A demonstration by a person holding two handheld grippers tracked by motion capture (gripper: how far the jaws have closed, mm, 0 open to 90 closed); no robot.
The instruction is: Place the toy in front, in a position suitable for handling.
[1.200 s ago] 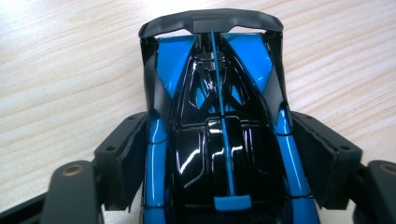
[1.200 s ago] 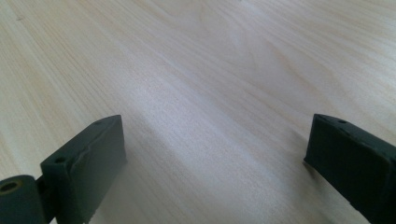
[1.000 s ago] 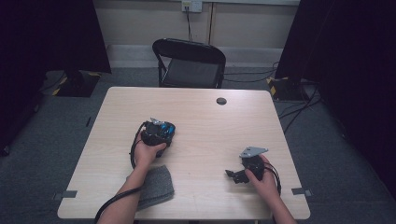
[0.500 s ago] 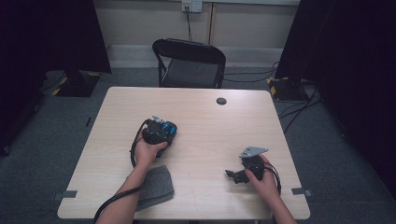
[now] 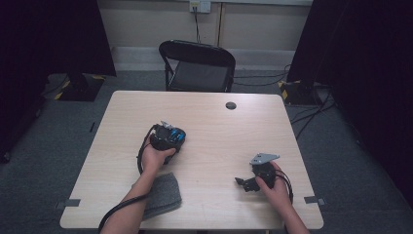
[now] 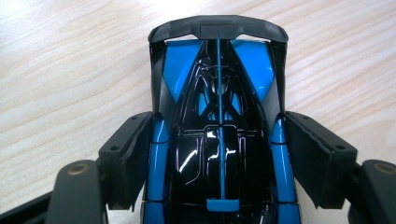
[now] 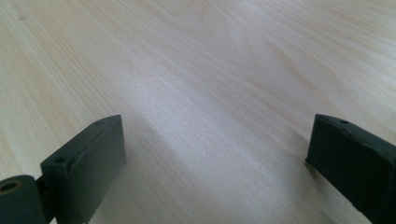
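A glossy black and blue toy car (image 6: 219, 93) sits on the pale wooden table (image 5: 219, 126), left of the middle. My left gripper (image 6: 218, 123) holds it from behind, with a black pad against each flank and the rear wing pointing away from the camera. In the high view the car (image 5: 171, 135) and the left gripper (image 5: 165, 139) are just ahead of the person's left hand. Near the front right, my right gripper (image 5: 243, 184) rests low over the table, pointing left. Its jaws (image 7: 217, 126) stand wide apart with bare wood between them.
A grey felt cloth (image 5: 163, 195) lies by the left forearm near the table's front edge. A small black round disc (image 5: 231, 105) sits near the far edge. A black folding chair (image 5: 197, 66) stands behind the table. A cable trails from each gripper.
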